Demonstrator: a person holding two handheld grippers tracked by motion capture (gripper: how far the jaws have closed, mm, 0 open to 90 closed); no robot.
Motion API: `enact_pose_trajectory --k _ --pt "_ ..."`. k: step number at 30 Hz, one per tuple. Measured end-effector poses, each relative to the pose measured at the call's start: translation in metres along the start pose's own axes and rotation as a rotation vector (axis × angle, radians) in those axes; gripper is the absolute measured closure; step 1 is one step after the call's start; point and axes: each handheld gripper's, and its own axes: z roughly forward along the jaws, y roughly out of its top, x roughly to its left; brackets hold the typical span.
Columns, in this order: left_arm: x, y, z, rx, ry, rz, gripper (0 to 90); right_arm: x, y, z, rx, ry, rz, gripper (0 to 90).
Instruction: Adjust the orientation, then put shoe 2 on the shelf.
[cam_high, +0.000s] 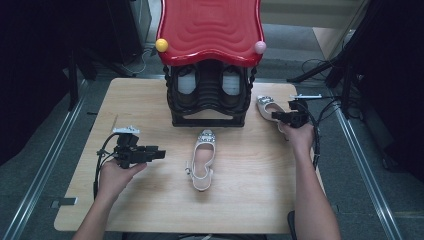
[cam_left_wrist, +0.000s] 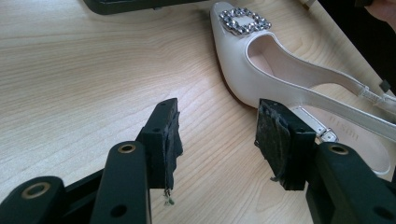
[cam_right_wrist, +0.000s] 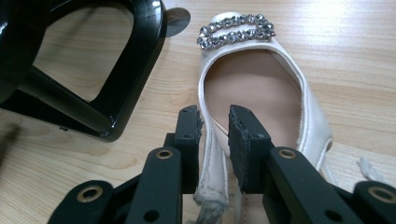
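Right hand-held gripper (cam_right_wrist: 215, 122) sits at about 2 o'clock on the tabletop (cam_high: 150, 100), jaws narrowly parted around the heel strap of a white shoe (cam_right_wrist: 261, 93); whether the pads press the strap cannot be told. Left hand-held gripper (cam_left_wrist: 219, 130), at about 9 o'clock, stands wide open with bare wood between its jaws.

Two shoes lie on the tabletop, a matching pair of glossy white slingbacks with pointed toes. Each has a rectangular buckle (cam_right_wrist: 236, 30) of silver-coloured stones on the toe, a pale pink insole and a thin heel strap with a small metal clasp. The second shoe (cam_high: 202, 160) lies near the centre, toe pointing to 12 o'clock, just to the right of the left hand-held gripper's jaws. Faint lettering shows on its insole (cam_left_wrist: 343, 135) in the left gripper view, too blurred to read.

One black stand (cam_high: 207, 97) with a red wavy top stands at 12 o'clock, with one yellow ball (cam_high: 161, 45) and one pink ball (cam_high: 260, 47) at its front corners.
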Motion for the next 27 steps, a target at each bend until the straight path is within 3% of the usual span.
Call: enact_pose_trajectory --k 6,10,17,21,27 --pt "0.000 0.000 0.001 0.001 0.001 0.000 49.8 0.005 0.000 0.004 0.029 -0.043 -0.066 82.5" --pt "-0.001 0.000 0.003 0.010 -0.004 0.005 49.9 0.004 0.000 0.003 0.036 -0.028 -0.051 83.6" --pt "-0.001 0.002 0.005 0.004 -0.009 0.006 49.9 -0.002 0.001 -0.002 0.012 0.015 0.024 86.8" --pt "-0.001 0.004 0.007 0.011 -0.015 0.017 49.9 -0.006 0.002 -0.014 -0.034 0.041 0.077 87.8" --pt "-0.003 0.009 0.012 0.018 -0.027 0.028 49.9 -0.010 -0.001 -0.031 -0.075 0.067 0.118 88.1"
